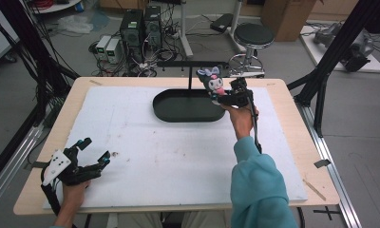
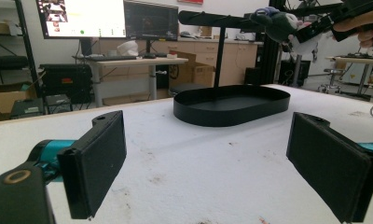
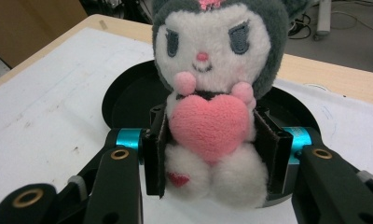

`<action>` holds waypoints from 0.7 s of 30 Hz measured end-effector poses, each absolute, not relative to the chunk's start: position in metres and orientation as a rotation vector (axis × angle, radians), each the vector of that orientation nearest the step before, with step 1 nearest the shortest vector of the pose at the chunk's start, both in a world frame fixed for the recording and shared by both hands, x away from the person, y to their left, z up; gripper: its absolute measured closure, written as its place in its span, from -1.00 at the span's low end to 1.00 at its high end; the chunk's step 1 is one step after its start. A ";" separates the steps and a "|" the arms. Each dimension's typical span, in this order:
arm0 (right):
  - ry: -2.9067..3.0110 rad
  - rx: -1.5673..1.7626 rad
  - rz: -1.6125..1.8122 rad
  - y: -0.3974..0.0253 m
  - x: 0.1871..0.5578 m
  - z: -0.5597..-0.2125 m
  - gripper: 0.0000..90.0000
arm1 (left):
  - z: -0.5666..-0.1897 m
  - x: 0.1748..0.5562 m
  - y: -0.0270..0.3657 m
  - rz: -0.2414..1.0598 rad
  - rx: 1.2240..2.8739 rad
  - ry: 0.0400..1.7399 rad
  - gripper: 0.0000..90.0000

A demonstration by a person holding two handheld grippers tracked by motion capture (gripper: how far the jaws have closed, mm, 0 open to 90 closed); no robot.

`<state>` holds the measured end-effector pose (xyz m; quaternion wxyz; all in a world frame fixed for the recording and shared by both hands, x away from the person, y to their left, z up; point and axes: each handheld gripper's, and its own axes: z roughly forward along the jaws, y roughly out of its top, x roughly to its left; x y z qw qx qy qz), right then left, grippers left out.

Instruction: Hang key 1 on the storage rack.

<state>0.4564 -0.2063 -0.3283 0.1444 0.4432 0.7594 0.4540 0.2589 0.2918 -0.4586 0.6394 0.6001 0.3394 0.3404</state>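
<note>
The right tool (image 3: pixel 208 154) pinches the plush toy (image 3: pixel 212 93) by its sides, lifted above the black tray (image 1: pixel 188 105) at the far worktop (image 1: pixel 131 142). Grasp and lift look done; lowering it remains. The left tool (image 1: pixel 94 153) rests spread, near left.

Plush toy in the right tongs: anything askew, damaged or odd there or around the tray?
Nothing stands out. The plush toy sits upright and square between the right tongs, held above the black oval tray, which lies flat and empty. The left tongs rest open on the white mat, which bears only faint scuffs.
</note>
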 end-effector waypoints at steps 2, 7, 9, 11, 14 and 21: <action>2.179 1.286 1.306 -0.206 0.457 -0.329 0.20 | -0.459 0.259 0.292 0.777 1.369 0.774 -0.72; 2.159 1.294 1.306 -0.205 0.459 -0.331 0.20 | -0.459 0.259 0.292 0.778 1.372 0.773 -0.72; 2.148 1.301 1.314 -0.205 0.460 -0.331 0.20 | -0.459 0.259 0.292 0.778 1.372 0.773 -0.72; 2.146 1.306 1.307 -0.205 0.461 -0.332 0.20 | -0.459 0.259 0.292 0.777 1.372 0.774 -0.72; 2.142 1.311 1.290 -0.205 0.462 -0.333 0.20 | -0.459 0.259 0.292 0.778 1.372 0.773 -0.72; 2.144 1.315 1.259 -0.201 0.464 -0.335 0.20 | -0.459 0.259 0.292 0.778 1.373 0.773 -0.72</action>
